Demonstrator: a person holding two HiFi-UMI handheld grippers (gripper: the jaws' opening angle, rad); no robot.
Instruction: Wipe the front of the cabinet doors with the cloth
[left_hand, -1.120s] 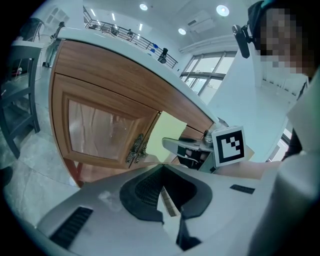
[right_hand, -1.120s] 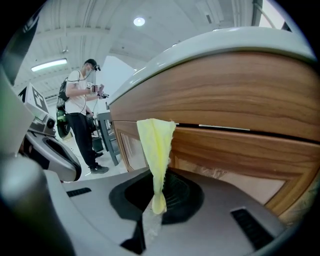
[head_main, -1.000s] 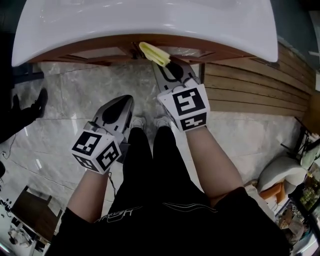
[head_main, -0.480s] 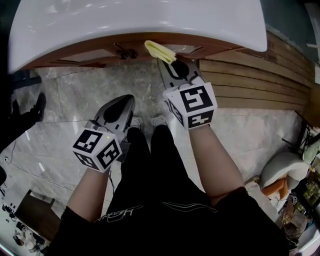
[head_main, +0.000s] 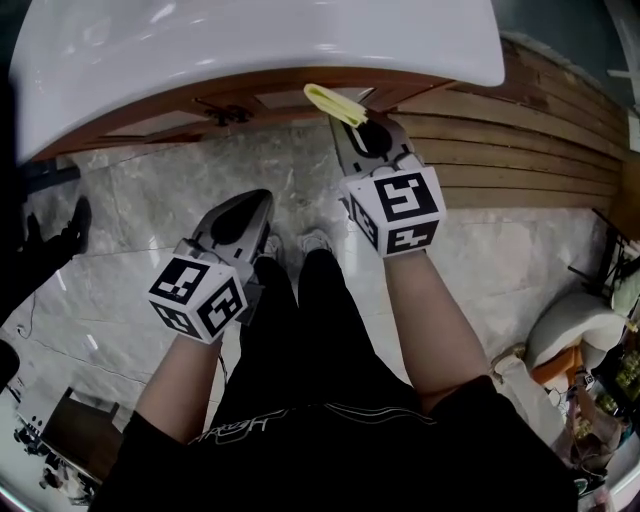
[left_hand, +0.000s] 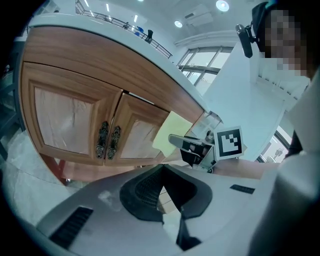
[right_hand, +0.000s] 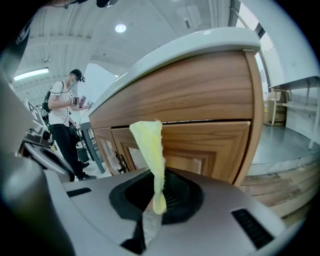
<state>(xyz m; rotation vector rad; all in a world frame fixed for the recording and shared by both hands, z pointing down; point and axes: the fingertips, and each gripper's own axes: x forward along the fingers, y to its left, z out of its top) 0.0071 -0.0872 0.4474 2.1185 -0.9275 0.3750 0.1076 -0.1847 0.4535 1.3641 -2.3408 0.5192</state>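
The wooden cabinet (head_main: 290, 95) sits under a white curved counter (head_main: 250, 40). Its two doors (left_hand: 80, 120) have paired dark metal handles (left_hand: 109, 141) at the centre seam. My right gripper (head_main: 362, 135) is shut on a yellow cloth (head_main: 335, 103), which stands up from the jaws close against the right-hand door (right_hand: 200, 145). The cloth (right_hand: 150, 150) hangs folded and narrow in the right gripper view. My left gripper (head_main: 240, 215) hangs lower and to the left, away from the cabinet, jaws together and holding nothing. The cloth (left_hand: 172, 132) and the right gripper (left_hand: 207, 147) also show in the left gripper view.
Horizontal wooden planks (head_main: 520, 150) run along the wall to the right of the cabinet. The floor (head_main: 130, 220) is grey marble. A white chair (head_main: 575, 340) stands at the far right. Another person (right_hand: 65, 130) stands off to the left beside dark furniture.
My right gripper has carried the yellow cloth rightward along the cabinet front, away from the door handles. The left gripper has stayed where it was.
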